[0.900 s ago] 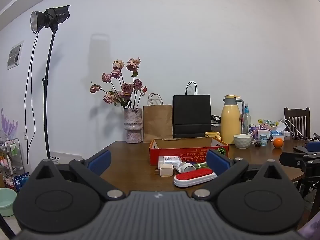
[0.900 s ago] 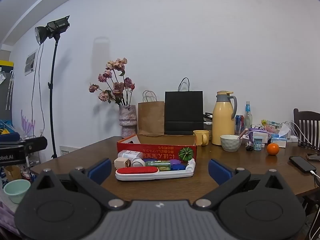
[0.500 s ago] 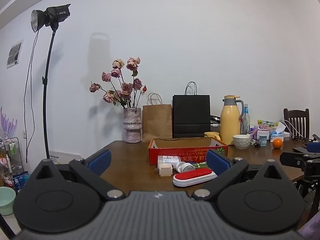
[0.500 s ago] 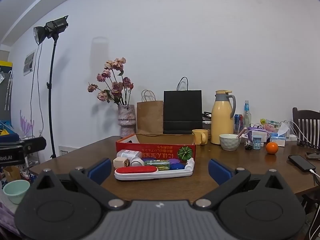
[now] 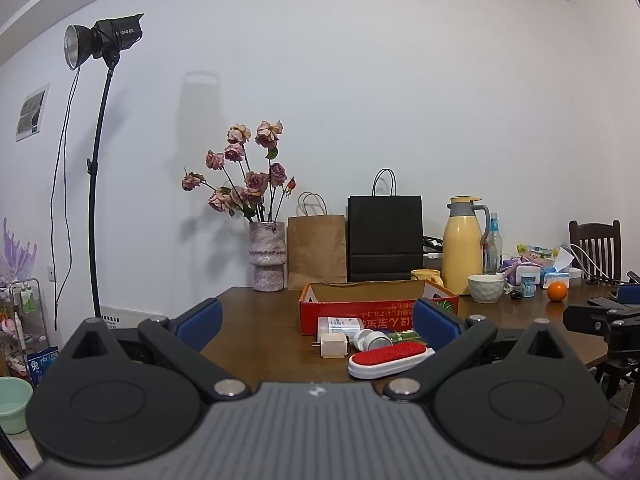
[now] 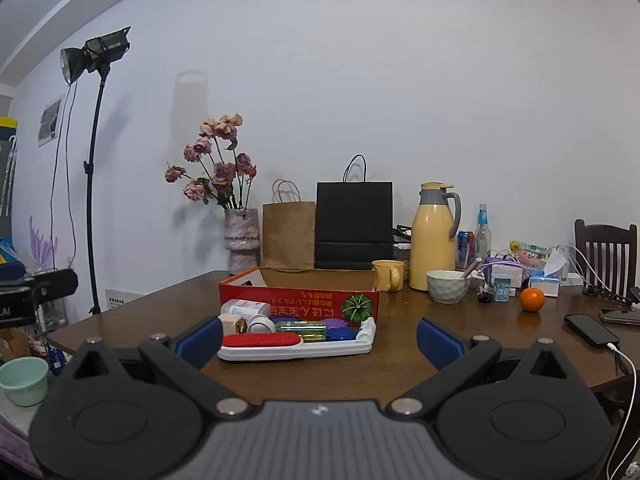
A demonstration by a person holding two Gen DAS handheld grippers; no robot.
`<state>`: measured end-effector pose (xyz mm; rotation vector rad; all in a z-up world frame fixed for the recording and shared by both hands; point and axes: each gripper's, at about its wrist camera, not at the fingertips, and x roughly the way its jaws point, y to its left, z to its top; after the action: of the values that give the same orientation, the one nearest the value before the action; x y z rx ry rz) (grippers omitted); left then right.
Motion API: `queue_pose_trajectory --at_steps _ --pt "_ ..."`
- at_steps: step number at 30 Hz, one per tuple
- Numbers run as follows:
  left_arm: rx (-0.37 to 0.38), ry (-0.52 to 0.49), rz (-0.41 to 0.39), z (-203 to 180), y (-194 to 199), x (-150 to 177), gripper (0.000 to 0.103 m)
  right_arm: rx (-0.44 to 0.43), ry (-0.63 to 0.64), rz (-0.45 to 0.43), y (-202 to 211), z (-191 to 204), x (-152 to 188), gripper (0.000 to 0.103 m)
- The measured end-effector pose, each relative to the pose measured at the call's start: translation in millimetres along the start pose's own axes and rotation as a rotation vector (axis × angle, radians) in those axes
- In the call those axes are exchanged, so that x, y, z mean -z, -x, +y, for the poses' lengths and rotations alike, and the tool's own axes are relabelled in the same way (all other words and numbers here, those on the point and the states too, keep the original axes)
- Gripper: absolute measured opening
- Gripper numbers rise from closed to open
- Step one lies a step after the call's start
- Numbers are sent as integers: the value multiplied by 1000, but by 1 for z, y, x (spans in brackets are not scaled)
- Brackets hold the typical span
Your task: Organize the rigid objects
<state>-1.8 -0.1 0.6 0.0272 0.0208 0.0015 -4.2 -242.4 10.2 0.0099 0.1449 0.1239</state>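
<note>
Glossy dark wood table [image 6: 400,364], printed cardboard box [image 6: 304,306], matt paper bags [image 6: 354,224], rough stone-like vase [image 6: 241,240].

I'm seeing tabletop [image 6: 400,364] carrying red box [image 6: 298,306] | lint brush [image 6: 296,346] lying before it | orange [image 6: 532,300], phone [image 6: 591,330] sitting right

I hold my left black two-finger gripper with blue pads [image 5: 316,322] about level, its jaws spread wide with nothing clamped. My right black, blue-padded gripper [image 6: 320,334] tips slightly downward, jaws equally wide, gripping nothing.
</note>
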Motion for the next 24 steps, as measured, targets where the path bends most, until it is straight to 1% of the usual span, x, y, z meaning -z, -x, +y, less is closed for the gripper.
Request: queue_pose_trajectory --at_steps 9,16,20,24 --pt "-15 8 2 0 1 -1 103 8 11 8 0 0 0 103" --pt "-1 4 -7 0 2 0 103 12 9 7 -1 -4 -1 103" --pt "11 7 0 2 1 0 103 14 11 4 -1 -4 -2 103" --pt "11 6 -2 2 1 -1 103 9 8 15 -2 -3 -2 103"
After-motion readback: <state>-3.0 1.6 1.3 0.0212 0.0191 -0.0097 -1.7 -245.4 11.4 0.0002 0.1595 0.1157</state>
